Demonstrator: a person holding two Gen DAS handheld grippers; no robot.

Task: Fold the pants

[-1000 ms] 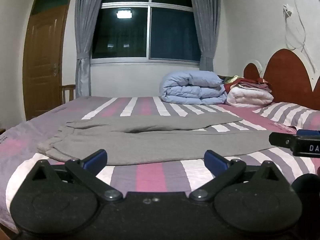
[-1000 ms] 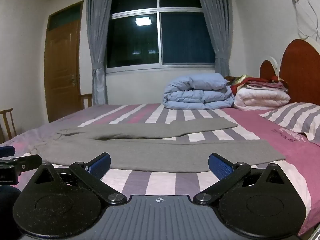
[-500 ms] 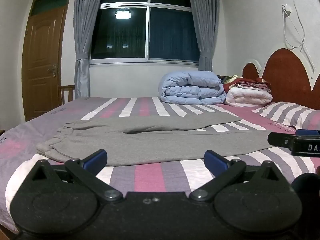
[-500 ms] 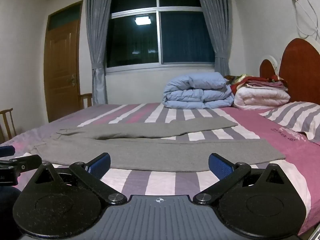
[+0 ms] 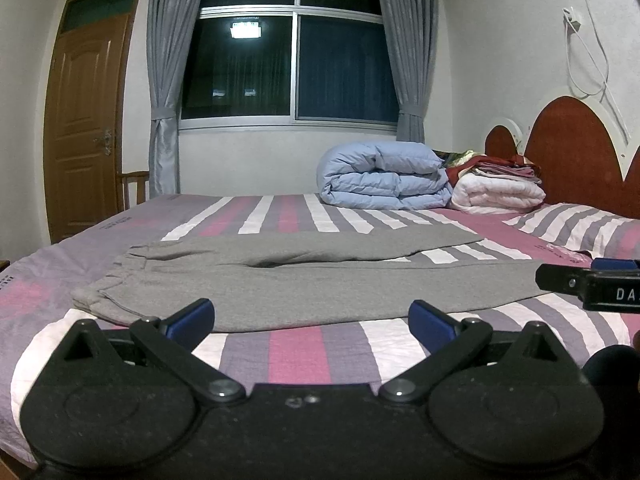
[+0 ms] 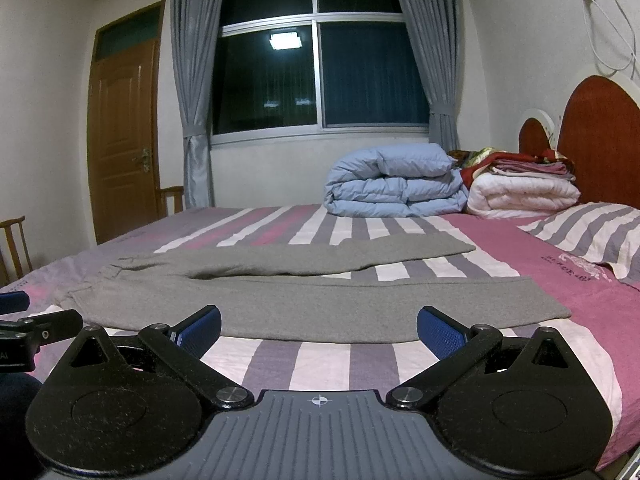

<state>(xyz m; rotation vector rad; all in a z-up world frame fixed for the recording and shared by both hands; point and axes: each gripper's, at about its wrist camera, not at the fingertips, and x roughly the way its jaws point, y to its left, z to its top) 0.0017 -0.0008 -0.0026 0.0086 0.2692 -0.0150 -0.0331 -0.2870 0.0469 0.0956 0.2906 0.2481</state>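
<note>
Ahead of your left gripper [image 5: 312,318], with its matt black plastic arms and ribbed blue fingertip pads [image 5: 430,320], the grey pants [image 5: 304,284] look like soft, matt knit cloth. The bedsheet [image 5: 300,352] under them is smooth striped cotton-like fabric. Far right, the headboard [image 5: 576,160] is glossy wood.

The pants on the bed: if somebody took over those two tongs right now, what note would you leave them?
Left tongs: open, empty, near the waist end.
Right tongs: open, empty, nearer the leg ends.
The gray pants lie flat across the striped bed, waist to the left, both legs spread apart, touched by neither tongs.
Done: pants laid out.
Left: every fold. Probably start by bringing the far leg over the near one.
</note>
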